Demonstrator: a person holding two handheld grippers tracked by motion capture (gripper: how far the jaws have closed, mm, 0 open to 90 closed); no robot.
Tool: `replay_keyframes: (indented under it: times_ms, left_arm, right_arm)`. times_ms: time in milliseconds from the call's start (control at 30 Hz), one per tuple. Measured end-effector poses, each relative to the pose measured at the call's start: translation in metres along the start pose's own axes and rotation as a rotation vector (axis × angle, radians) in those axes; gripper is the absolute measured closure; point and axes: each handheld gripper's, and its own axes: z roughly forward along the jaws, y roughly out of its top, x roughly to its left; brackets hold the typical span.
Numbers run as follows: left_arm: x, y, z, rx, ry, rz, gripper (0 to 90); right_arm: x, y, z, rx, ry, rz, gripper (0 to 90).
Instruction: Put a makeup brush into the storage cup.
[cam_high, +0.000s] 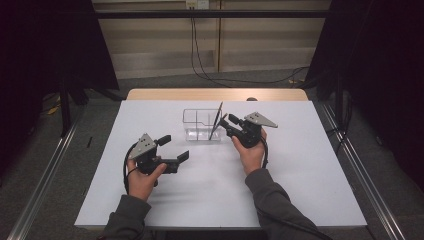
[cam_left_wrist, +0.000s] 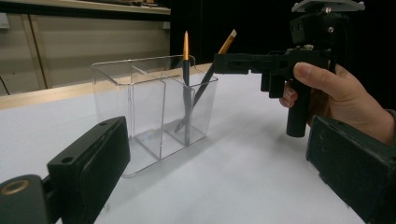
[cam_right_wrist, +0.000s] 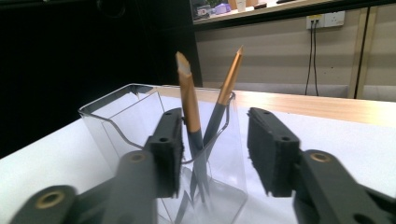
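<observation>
A white tabletop (cam_high: 210, 190) fills the middle of the high view, with a pale wood strip along its far edge, grey floor around it and dark curtains in the upper corners; cables hang down the back wall.

At lower left of centre in that view the left gripper (cam_high: 172, 148) hangs just above the table in the person's left hand (cam_high: 142, 177), its jaws spread wide with nothing between them. It looks idle, waiting.

At the middle of the frame stands the clear acrylic pen holder (cam_high: 196, 125), divided into compartments. In the left gripper view two gold-and-grey pens, the upright pen (cam_left_wrist: 186, 74) and the leaning pen (cam_left_wrist: 212, 70), stand in its right-hand compartments; the other compartments look empty. Whether the two share one compartment I cannot tell.

Right of centre, the right gripper (cam_high: 224, 121) is just beside the holder's rim. In its own view the jaws stand parted on either side of the two pens, pads clear of both, so it grips nothing.

My reading: both pens are already placed and the right gripper has let go of the last one. No further pens lie on the table, so what seems left is drawing the right hand (cam_high: 251, 152) away.
</observation>
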Motion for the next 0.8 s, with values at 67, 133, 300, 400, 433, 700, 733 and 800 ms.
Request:
replay_keyframes:
  times_ms: [67,133,300,400,433,700,733,800]
  left_arm:
    - [0.000,0.000,0.001,-0.003,0.001,-0.003,6.0]
    - [0.000,0.000,0.002,-0.011,-0.016,-0.004,6.0]
    - [0.000,-0.001,0.002,-0.004,-0.006,-0.010,6.0]
    - [0.000,-0.002,0.001,-0.004,-0.017,-0.003,6.0]
    - [-0.001,-0.003,0.001,0.000,0.001,-0.011,6.0]
    - [0.001,-0.002,-0.003,-0.004,0.007,-0.005,6.0]
    - [0.000,-0.002,-0.003,-0.004,0.014,-0.007,6.0]
    - [0.000,-0.002,-0.003,0.000,0.012,-0.005,6.0]
  right_arm:
    - [-0.001,0.001,-0.001,-0.001,-0.003,0.006,48.4]
    - [-0.001,0.001,-0.002,0.004,-0.017,-0.007,44.7]
    - [-0.005,0.001,-0.005,0.009,-0.023,0.006,36.6]
    - [-0.007,0.001,-0.007,0.013,-0.016,0.006,33.5]
    - [-0.007,0.002,-0.008,0.013,-0.018,0.001,33.2]
    - [-0.010,0.005,-0.017,0.019,-0.007,-0.017,30.5]
    - [-0.010,0.006,-0.018,0.020,-0.011,-0.019,30.5]
    - [-0.011,0.006,-0.020,0.026,-0.005,-0.025,29.6]
